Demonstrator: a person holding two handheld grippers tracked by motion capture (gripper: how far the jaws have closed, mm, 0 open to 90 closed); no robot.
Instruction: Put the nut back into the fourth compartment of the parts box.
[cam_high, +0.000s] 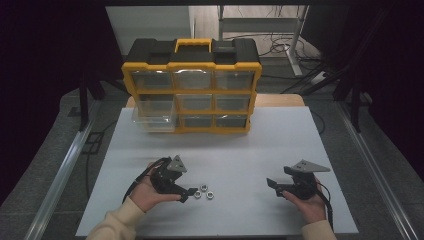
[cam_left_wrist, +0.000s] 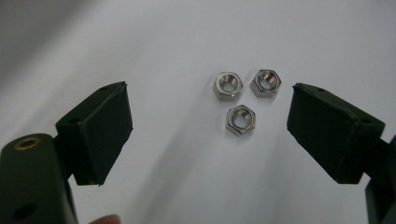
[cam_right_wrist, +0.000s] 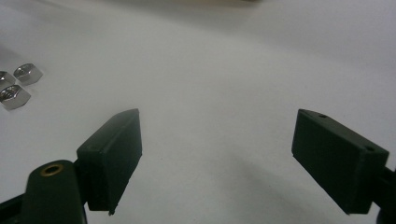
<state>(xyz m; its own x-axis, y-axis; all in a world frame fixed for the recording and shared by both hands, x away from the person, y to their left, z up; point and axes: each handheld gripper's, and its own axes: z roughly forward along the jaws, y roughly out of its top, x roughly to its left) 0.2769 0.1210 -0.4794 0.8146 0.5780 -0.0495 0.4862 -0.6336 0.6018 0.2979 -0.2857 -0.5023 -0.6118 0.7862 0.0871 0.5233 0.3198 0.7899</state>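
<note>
Three steel hex nuts (cam_high: 204, 191) lie close together on the white table top (cam_high: 240, 150), near its front left. My left gripper (cam_high: 184, 191) is held just left of them, jaws open and empty. In the left gripper view the nuts (cam_left_wrist: 241, 119) sit on the table between and just beyond the open gripper (cam_left_wrist: 208, 100), touching neither jaw. My right gripper (cam_high: 275, 187) is held at the front right, pointing left, open with nothing in it. The right gripper view has the open gripper (cam_right_wrist: 215, 119) over bare table, and the nuts (cam_right_wrist: 15, 95) far off at its left edge.
A yellow and black organizer (cam_high: 192, 87) with several clear drawers stands upright at the back centre. Its middle-left drawer (cam_high: 155, 116) is pulled out toward me. Dark floor, metal rails and cables surround the table.
</note>
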